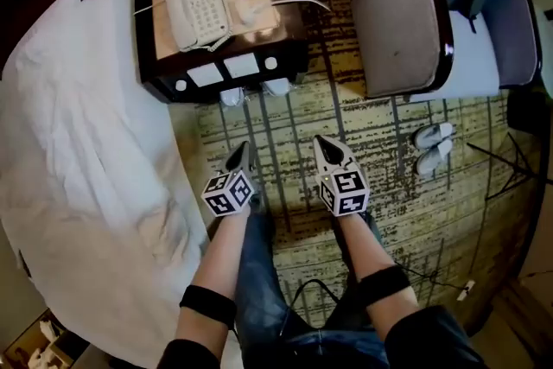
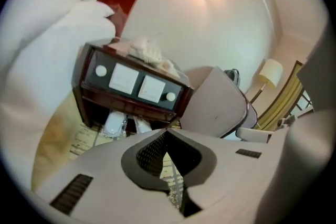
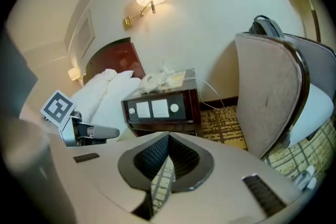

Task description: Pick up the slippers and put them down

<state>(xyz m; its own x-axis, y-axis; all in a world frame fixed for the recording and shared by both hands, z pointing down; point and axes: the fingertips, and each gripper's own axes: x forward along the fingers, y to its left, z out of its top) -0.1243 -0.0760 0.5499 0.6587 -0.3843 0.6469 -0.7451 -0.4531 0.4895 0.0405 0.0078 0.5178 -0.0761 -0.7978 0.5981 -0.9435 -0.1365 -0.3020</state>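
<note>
Two white slippers (image 1: pixel 232 96) (image 1: pixel 277 86) lie on the carpet, tucked under the front of the dark nightstand (image 1: pixel 285 56). The left gripper view shows them in the shadow beneath it (image 2: pixel 114 123). My left gripper (image 1: pixel 242 153) and right gripper (image 1: pixel 324 144) hang side by side above the carpet, nearer to me than the slippers and apart from them. Both are shut with nothing between the jaws, as the left gripper view (image 2: pixel 167 134) and the right gripper view (image 3: pixel 169 136) show. The left gripper's marker cube (image 3: pixel 58 107) shows at the left of the right gripper view.
A bed with white bedding (image 1: pixel 78 143) fills the left. The nightstand carries a telephone (image 1: pixel 199 6) and cables. An upholstered chair (image 1: pixel 402 13) stands at the right, with another white pair of footwear (image 1: pixel 432 147) on the patterned carpet (image 1: pixel 285 143) near it. A tripod leg (image 1: pixel 510 155) reaches in at far right.
</note>
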